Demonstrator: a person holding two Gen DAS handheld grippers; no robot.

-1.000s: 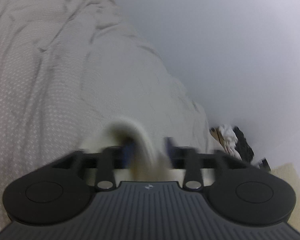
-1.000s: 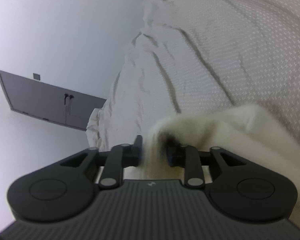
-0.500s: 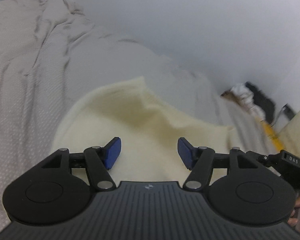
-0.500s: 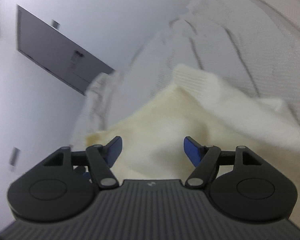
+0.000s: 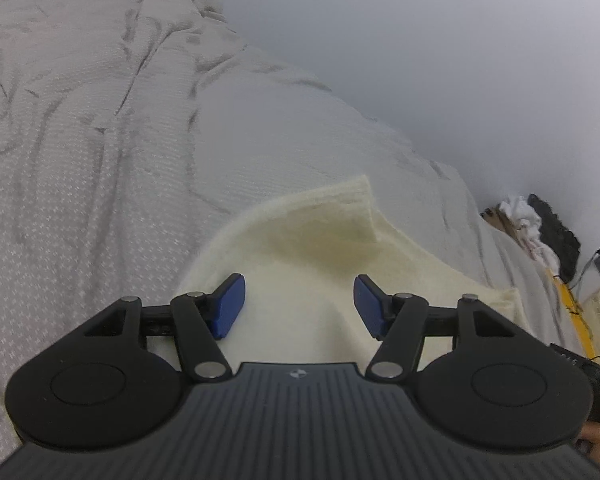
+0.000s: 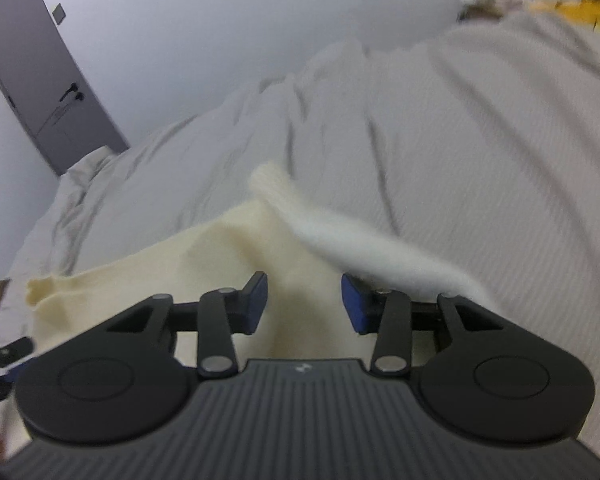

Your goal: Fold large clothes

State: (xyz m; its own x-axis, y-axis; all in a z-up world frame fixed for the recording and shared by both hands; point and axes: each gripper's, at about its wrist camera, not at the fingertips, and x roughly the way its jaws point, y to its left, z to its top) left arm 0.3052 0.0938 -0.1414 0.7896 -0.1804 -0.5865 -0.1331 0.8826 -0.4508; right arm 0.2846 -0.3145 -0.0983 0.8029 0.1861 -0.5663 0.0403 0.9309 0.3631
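I saw left gripper (image 5: 299, 304) wide, holding nothing, right gripper (image 6: 303, 301) wide likewise, cream sweater (image 5: 300, 264) on bedspread (image 5: 100, 140), cuff at 12 o'clock.

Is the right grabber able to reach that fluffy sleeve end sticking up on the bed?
Probably yes. The right gripper is open, and the sleeve of the cream sweater lies just ahead of its fingers with nothing between.

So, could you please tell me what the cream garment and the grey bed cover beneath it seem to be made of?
The cream garment looks like soft, fuzzy knit, perhaps wool or fleece: matte nap, ribbed cuff. The grey bed cover looks like thin woven cotton: fine dotted texture, sharp creases.
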